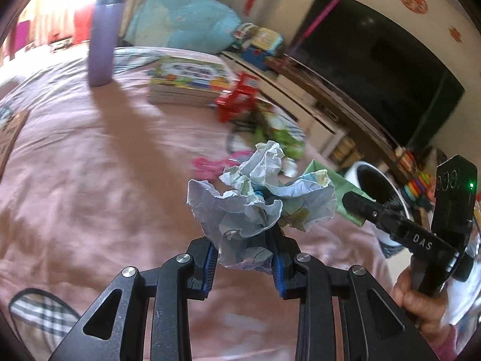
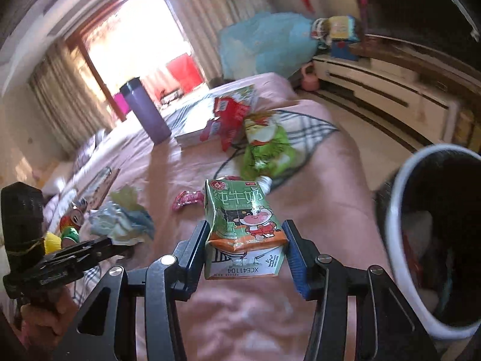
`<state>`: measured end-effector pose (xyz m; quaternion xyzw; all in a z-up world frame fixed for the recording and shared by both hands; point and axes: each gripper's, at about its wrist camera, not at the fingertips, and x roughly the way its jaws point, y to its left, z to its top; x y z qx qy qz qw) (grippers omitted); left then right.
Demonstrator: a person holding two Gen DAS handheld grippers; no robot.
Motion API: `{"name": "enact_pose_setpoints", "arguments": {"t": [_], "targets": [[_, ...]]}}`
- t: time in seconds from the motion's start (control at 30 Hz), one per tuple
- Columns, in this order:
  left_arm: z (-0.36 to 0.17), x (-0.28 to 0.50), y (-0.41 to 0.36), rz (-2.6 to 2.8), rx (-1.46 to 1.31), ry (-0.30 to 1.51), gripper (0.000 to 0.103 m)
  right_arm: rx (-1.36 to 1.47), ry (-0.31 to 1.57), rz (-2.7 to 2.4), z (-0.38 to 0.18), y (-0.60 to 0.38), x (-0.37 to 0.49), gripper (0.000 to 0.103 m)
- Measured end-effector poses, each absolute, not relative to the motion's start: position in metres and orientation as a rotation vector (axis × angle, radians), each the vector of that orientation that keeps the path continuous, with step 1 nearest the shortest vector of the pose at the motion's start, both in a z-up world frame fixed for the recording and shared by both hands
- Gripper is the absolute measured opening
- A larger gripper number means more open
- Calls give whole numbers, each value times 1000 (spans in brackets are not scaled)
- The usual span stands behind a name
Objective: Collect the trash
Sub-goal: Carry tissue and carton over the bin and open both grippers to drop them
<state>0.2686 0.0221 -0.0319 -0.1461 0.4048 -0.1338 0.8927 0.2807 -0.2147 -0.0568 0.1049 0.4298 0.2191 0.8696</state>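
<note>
1. My left gripper (image 1: 245, 258) is clamped on a crumpled paper ball (image 1: 258, 198); the blue pads pinch its lower folds and the rest of the wad billows out above the fingers, lifted off the pink bedspread (image 1: 90, 180).
2. My right gripper (image 2: 245, 258) has a green milk carton (image 2: 240, 225) between its pads, bottom end toward the camera. The left pad lies against the carton's side and the right pad meets its lower corner, so I am holding it. The carton is dented near its top.
3. Just to the right of the carton stands the white trash bin (image 2: 399, 240), its dark mouth near the bed's edge.
4. Beyond the carton, loose rubbish lies on the bedspread: a pink wrapper (image 2: 186, 200), a green snack bag (image 2: 264, 147) and a red packet (image 2: 231, 117).
5. Farther back a purple flask (image 1: 103, 39) stands upright beside a stack of picture books (image 1: 189, 81).
6. Along the wall run a low TV cabinet (image 2: 390, 90) and a dark television (image 1: 375, 66).
</note>
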Motion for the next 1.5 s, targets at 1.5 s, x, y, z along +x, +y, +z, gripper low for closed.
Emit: {"name": "enact_pose_setpoints", "arguments": {"t": [1.5], "targets": [[-17,359,-220,-565,-1,875,20,391,763,105,-40,-426,248,50]]}}
